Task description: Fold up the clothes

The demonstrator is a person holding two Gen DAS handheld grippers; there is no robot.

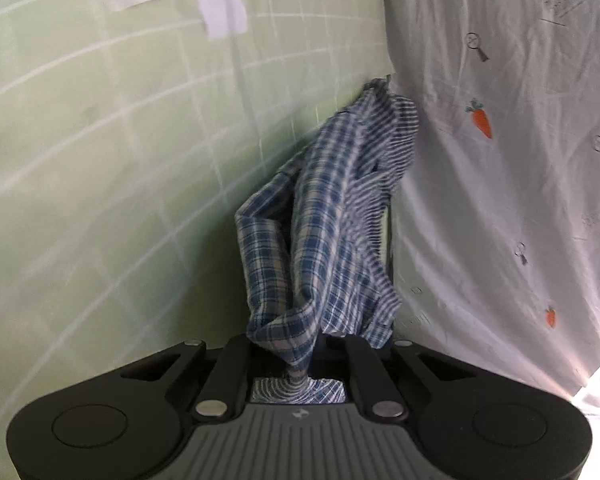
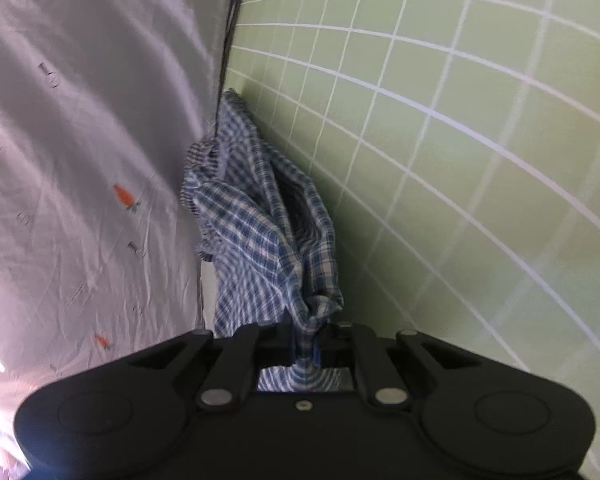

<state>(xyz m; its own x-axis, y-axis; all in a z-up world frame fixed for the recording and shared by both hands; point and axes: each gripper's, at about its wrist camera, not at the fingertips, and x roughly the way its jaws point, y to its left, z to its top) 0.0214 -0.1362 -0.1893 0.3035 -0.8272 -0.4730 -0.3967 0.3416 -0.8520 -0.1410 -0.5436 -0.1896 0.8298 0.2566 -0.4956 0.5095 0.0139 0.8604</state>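
blue plaid garment (image 1: pixel 324 216) clenched in left gripper (image 1: pixel 300 350), its other bunch pinched by right gripper (image 2: pixel 306 344), cloth draped above green grid mat (image 2: pixel 460 160), carrot-print white sheet (image 1: pixel 500 160) alongside

the left gripper (image 1: pixel 300 344) has a matte black housing with two rounded lobes, each carrying a shallow circular recess. four black linkage arms fan forward from it, two pinned by flat silver discs. a grey ribbed plate with a small pale emblem sits at its middle. the right gripper (image 2: pixel 306 340) has the same black lobes, arms and silver discs, but a plain black middle with one small brass-coloured screw.
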